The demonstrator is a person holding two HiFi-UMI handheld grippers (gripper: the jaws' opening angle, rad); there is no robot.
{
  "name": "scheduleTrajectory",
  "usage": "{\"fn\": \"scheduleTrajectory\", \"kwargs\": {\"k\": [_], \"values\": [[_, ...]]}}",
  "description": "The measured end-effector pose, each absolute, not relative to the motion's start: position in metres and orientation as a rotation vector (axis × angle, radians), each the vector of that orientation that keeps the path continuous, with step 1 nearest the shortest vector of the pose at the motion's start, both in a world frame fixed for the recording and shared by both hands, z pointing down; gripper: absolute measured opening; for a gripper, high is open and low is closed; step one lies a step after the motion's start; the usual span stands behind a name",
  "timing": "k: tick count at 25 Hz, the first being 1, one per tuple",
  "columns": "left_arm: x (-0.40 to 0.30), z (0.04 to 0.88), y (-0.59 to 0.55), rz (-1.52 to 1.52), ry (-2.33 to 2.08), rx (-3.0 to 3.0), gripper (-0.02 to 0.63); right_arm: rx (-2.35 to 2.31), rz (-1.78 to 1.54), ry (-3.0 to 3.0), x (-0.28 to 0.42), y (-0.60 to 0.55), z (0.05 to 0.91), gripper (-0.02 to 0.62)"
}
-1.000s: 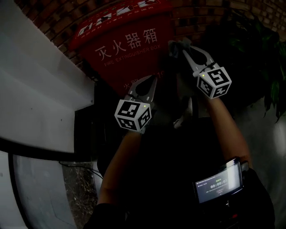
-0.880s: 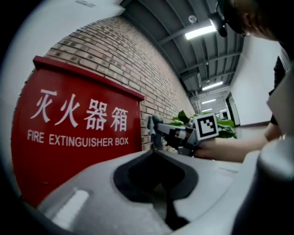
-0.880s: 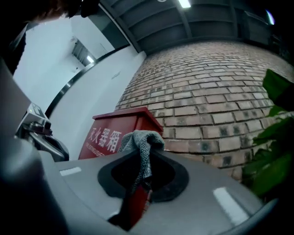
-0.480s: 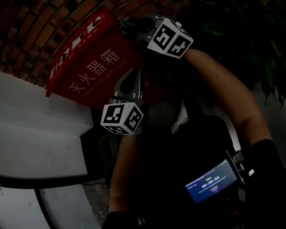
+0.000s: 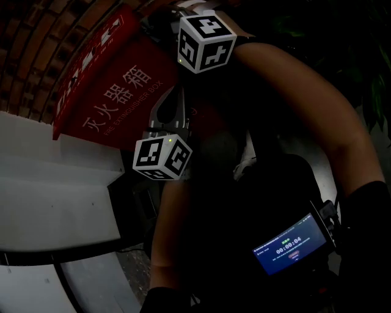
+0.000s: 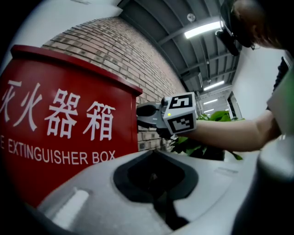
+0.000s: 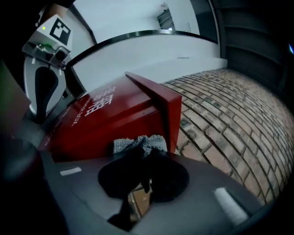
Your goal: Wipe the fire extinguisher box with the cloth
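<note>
The red fire extinguisher box (image 5: 113,92) with white lettering stands against a brick wall; its front fills the left of the left gripper view (image 6: 59,124). My right gripper (image 7: 146,155) is shut on a grey cloth (image 7: 140,143), whose bunched end presses on the box's side (image 7: 115,121) near its upper right corner. In the head view the right gripper (image 5: 165,18) reaches up and left over the box's top corner, and the cloth is lost in the dark there. My left gripper (image 5: 176,98) is shut on nothing and points up along the box's front, below the right gripper (image 6: 149,114).
Brick wall (image 7: 229,114) runs behind and to the right of the box. A white ledge (image 5: 55,195) lies to the box's left. A leafy plant (image 6: 206,137) stands on the right. A lit screen (image 5: 287,244) hangs at the person's chest.
The right gripper with the cloth has travelled up and left to the box's top right corner. The head view has swung, so the box now sits further left. The left gripper has hardly moved.
</note>
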State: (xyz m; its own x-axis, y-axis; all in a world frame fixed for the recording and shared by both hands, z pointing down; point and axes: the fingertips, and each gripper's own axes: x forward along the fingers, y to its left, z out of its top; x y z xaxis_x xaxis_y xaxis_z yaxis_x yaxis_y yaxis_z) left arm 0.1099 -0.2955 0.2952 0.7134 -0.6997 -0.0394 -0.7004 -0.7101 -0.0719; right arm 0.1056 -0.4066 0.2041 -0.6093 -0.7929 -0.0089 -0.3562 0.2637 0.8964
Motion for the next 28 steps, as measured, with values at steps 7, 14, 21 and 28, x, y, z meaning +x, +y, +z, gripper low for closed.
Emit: {"fn": "scheduleTrajectory", "kwargs": {"k": [7,14,21,28], "values": [[0.112,0.312,-0.299,0.005,1.175,-2.842,0.002,0.989,-1.362,-1.98,0.105,-0.401,0.233,0.035],[0.114,0.336,-0.304,0.002,1.221,-2.82,0.002,0.833,-1.249,-1.962,0.102,-0.4,0.313,0.035],[0.117,0.396,-0.309,-0.058,1.354,-2.829,0.002,0.759,-1.136,-1.975,0.101,-0.401,0.402,0.037],[0.117,0.466,-0.315,-0.124,1.539,-2.841,0.002,0.677,-1.053,-1.946,0.101,-0.401,0.476,0.037]]}}
